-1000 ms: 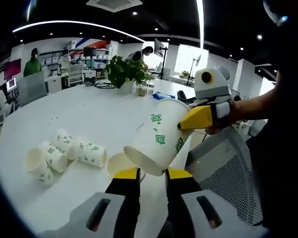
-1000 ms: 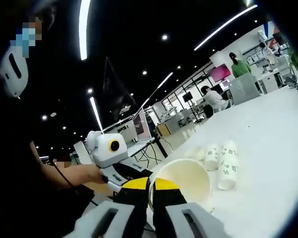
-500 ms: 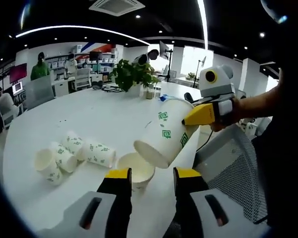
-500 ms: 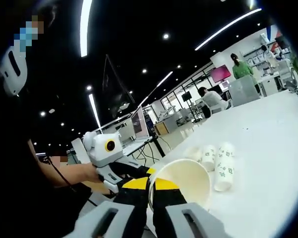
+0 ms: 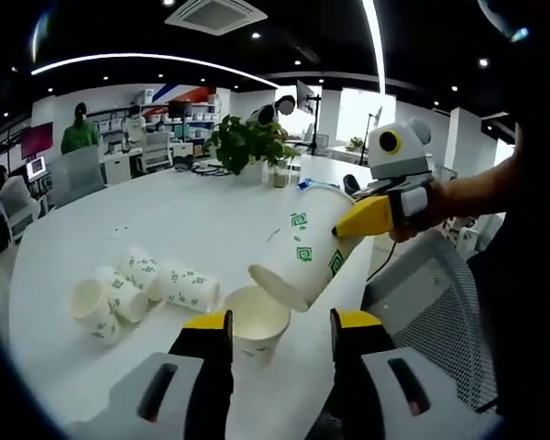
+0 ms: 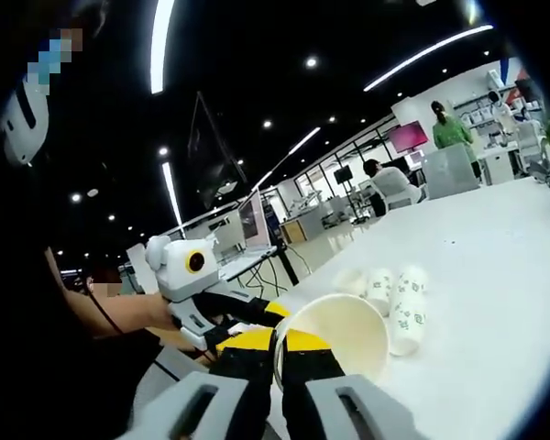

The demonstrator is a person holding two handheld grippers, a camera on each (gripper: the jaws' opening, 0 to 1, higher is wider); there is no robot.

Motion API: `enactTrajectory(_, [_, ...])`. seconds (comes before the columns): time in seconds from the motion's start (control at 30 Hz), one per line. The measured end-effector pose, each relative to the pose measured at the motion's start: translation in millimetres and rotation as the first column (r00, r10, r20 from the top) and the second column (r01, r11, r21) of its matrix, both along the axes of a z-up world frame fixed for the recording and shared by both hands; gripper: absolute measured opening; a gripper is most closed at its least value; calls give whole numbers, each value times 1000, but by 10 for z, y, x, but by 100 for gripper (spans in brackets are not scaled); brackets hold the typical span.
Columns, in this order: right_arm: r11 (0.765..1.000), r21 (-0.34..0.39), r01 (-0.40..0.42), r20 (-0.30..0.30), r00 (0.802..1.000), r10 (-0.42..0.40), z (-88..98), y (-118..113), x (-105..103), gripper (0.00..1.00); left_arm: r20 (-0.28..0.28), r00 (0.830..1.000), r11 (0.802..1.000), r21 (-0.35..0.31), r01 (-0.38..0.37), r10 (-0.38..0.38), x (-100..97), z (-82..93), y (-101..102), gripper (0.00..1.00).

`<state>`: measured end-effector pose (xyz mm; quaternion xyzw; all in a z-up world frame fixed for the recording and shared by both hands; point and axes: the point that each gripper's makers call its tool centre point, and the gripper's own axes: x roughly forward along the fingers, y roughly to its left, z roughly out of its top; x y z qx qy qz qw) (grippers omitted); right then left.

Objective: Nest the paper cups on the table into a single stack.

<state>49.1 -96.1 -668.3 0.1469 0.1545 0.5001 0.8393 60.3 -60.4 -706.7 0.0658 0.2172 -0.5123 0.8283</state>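
My left gripper (image 5: 281, 321) is open, its yellow-tipped jaws standing wide on either side of an upright white paper cup (image 5: 257, 323) on the table. Just above that cup hangs a second, green-printed paper cup (image 5: 302, 252), tilted mouth-down toward me. My right gripper (image 5: 365, 218) comes in from the right, shut on that cup's rim. In the right gripper view the same held cup (image 6: 339, 332) sits in my right gripper (image 6: 280, 341), and the left gripper (image 6: 222, 307) shows at the left. Three more cups (image 5: 133, 284) lie on their sides.
The white round table (image 5: 192, 215) stretches away, with a potted plant (image 5: 243, 142) at its far side. A mesh chair (image 5: 431, 302) stands at the right edge. The lying cups (image 6: 394, 298) are beyond the held cup. People sit and stand at desks in the background.
My left gripper's jaws have spread wider apart and the upright cup now shows between them. The right gripper still holds its tilted cup, a little further from the left jaws.
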Motion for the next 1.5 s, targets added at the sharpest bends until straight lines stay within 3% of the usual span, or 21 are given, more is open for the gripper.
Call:
enactTrajectory(0.33, [997, -75, 22, 30, 999, -19, -59, -2, 102, 0, 0, 1000, 1000, -1, -9, 9, 0, -13, 19, 44])
enactTrajectory(0.77, [977, -211, -14, 80, 996, 32, -221, 84, 145, 0, 2, 1000, 1000, 7, -15, 15, 9, -32, 41, 45])
enactTrajectory(1.23, [930, -367, -34, 113, 990, 81, -392, 168, 217, 0, 8, 999, 999, 17, -51, 51, 32, -60, 160, 48])
enactTrajectory(1.5, [869, -490, -76, 139, 977, 164, -528, 241, 173, 0, 15, 998, 998, 13, -66, 65, 44, -44, 194, 47])
